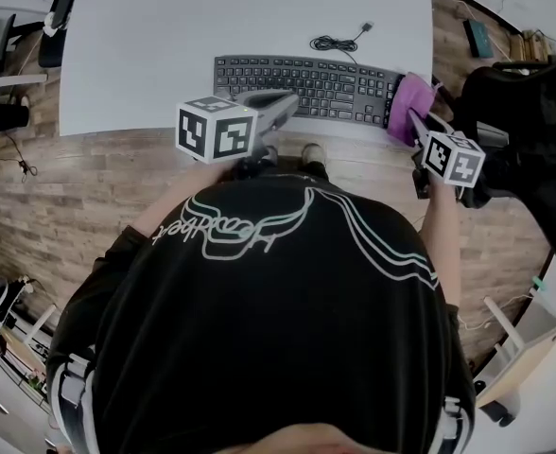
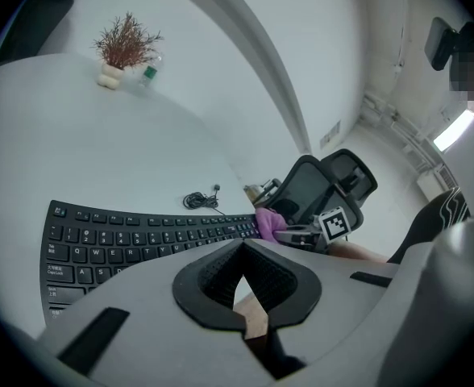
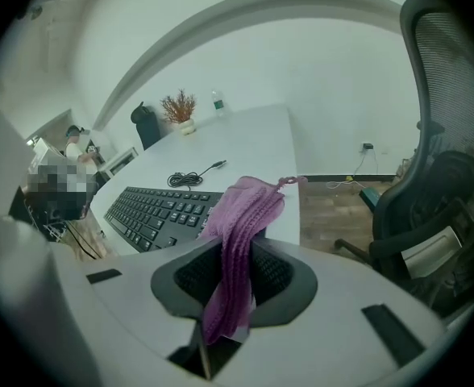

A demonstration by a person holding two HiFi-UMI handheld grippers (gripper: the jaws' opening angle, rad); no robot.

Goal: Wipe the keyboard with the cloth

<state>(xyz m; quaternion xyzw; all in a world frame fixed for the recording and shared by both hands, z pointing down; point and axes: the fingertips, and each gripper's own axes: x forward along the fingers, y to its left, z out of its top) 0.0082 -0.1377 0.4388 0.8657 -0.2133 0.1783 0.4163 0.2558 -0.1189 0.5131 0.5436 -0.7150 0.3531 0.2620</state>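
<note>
While right hand-held gripper (image 3: 237,285) grips it, cloth (image 3: 245,216) beside keyboard (image 3: 160,208)

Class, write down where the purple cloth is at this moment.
The cloth is pinched in the right claw. In the head view it sits on the right, at the right end of the keyboard, near the white table's front edge.

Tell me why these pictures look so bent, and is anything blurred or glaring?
Head view: the wide lens bows the table and keyboard; light is even, no glare. Left gripper view: strong fisheye, dark corners; a light strip glows bright at right. Right gripper view: same fisheye; the cloth shows its knit sharply, no motion blur.
</note>
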